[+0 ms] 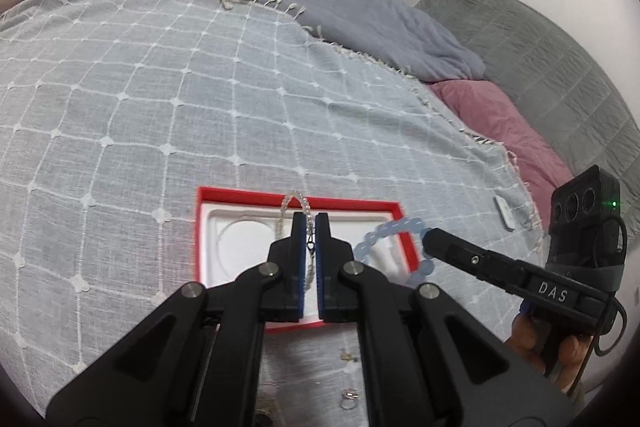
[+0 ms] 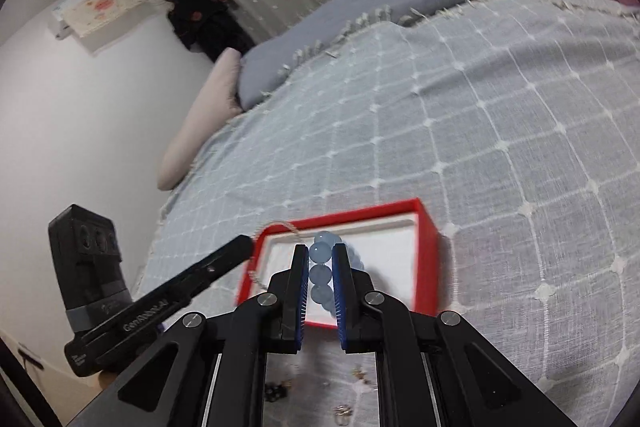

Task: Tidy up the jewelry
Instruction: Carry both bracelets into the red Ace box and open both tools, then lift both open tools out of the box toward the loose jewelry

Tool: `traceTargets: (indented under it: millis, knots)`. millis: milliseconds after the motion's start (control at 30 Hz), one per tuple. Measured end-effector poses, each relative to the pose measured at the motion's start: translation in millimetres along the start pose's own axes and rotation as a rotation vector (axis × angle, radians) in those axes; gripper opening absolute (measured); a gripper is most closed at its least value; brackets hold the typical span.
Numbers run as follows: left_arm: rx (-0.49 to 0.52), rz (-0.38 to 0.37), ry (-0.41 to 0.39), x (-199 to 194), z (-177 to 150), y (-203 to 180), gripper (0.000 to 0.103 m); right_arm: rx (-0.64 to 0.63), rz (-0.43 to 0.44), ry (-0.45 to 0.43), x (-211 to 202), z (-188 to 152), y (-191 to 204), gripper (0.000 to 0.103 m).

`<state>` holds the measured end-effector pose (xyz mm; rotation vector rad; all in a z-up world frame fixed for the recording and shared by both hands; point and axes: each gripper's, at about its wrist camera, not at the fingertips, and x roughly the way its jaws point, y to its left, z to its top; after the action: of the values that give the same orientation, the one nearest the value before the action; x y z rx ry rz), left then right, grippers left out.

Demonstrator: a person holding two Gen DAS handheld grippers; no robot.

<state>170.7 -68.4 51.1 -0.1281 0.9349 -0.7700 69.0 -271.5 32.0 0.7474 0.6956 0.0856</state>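
The left gripper [image 1: 311,223], black with blue pads, is clenched on a thin strand of small clear beads with a dark clasp [image 1: 301,205]; the strand loops up past the fingertips and hangs down between the pads. Directly beyond and beneath those fingertips lies a shallow red cardboard jewelry box with a white moulded insert [image 1: 224,195], resting on a pale grey bedspread with a white grid pattern [image 1: 160,87].

The right gripper [image 2: 320,251] is grasping a bracelet of round translucent light-blue beads [image 2: 320,275], three or four beads stacked between its pads. From the left wrist view this bracelet's ring hangs just to the right of the left fingertips, over the box's right edge. From the right wrist view the box sits just ahead of and under the fingertips, the left gripper's tip at the box's left rim.

Near both grippers' bases, small metal rings and trinkets [image 1: 349,398] lie loose on the bedspread. A hand [image 1: 532,343] holds the right gripper's handle.
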Motion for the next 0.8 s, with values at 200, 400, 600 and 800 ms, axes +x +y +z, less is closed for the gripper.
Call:
traceTargets:
  millis: [200, 400, 600, 800]
  knots:
    - [-0.012, 0.041, 0.016, -2.5, -1.0, 16.0, 0.006, 0.000, -0.079, 0.006, 4.9, -0.8, -9.9, 0.015]
    - [0.012, 0.060, 0.047, -5.0, -7.5, 19.8, 0.026, -0.047, -0.120, -0.024, -8.8, -0.9, 1.6, 0.025]
    - [-0.005, 0.041, 0.041, -19.0, -6.8, 23.3, 0.040, -0.055, -0.150, -0.040, -24.6, -4.5, 6.4, 0.026]
    - [-0.036, 0.075, 0.029, -34.7, -13.0, 28.8, 0.041, -0.073, -0.147, -0.048, -36.3, -15.0, 17.0, 0.033]
